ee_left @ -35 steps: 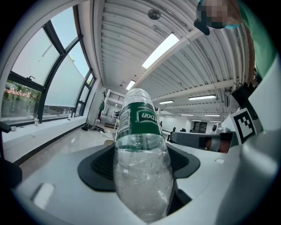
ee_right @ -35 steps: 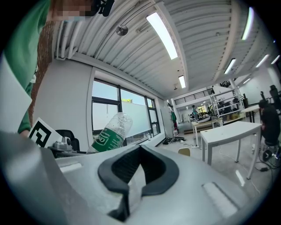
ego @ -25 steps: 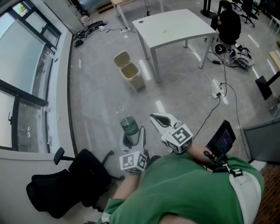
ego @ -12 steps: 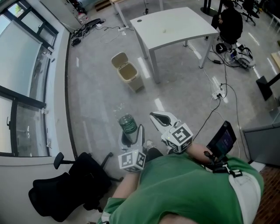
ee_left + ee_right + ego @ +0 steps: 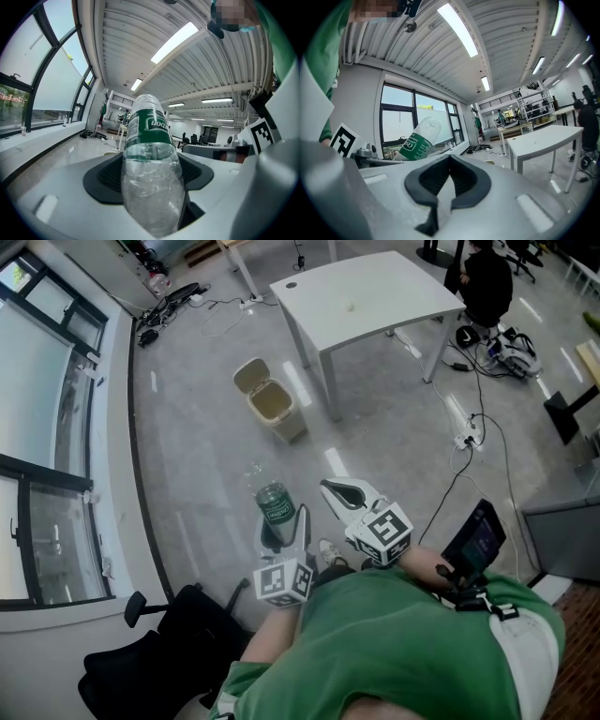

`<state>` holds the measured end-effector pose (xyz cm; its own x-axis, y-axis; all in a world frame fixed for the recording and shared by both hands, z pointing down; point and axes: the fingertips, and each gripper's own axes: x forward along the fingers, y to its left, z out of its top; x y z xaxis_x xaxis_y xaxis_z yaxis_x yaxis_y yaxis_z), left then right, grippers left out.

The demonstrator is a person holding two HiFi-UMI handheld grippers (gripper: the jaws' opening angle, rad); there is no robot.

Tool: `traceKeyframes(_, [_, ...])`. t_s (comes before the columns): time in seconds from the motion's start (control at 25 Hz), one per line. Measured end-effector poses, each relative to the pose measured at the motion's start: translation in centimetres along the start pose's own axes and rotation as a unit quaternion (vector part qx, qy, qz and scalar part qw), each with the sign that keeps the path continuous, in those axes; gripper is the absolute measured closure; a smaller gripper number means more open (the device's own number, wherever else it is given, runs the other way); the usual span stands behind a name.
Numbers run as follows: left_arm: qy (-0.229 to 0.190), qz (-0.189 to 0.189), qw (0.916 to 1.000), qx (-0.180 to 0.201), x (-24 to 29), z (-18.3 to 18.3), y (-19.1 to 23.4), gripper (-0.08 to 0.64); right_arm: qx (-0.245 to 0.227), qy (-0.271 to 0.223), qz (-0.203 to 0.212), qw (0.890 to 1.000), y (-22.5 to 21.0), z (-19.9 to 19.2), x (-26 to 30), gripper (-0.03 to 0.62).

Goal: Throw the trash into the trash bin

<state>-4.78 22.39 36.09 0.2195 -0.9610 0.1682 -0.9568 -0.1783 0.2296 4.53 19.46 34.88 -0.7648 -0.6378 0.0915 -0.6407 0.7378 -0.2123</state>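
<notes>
Left tongs (image 5: 284,532) gripped the plastic bottle (image 5: 275,504), neck pointing ahead along the jaws. Right tongs (image 5: 339,495) were clenched, empty. Open trash bin (image 5: 270,407) sat well ahead on the floor, left side nearer.

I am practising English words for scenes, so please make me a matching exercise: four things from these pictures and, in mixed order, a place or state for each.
1. clear plastic bottle with a green label
2. beige plastic trash bin
3. black office chair
4. right gripper

a. lid open, on the floor
b. jaws together, empty
c. clamped in the left gripper
d. near the window

Pairs: 1c, 2a, 3d, 4b.
</notes>
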Motion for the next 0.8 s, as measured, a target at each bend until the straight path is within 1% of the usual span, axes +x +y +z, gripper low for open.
traceKeyframes(0.4, [-0.005,-0.035,0.9994,0.0,3.1,2.0,5.7,0.222,-0.014,-0.006,-0.024,1.0,0.5,0.9,6.8,0.589])
traceKeyframes(0.8, [0.003,-0.054,0.9985,-0.012,4.6,2.4,9.3,0.222,-0.026,-0.001,-0.048,0.999,0.7,1.3,10.4,0.589])
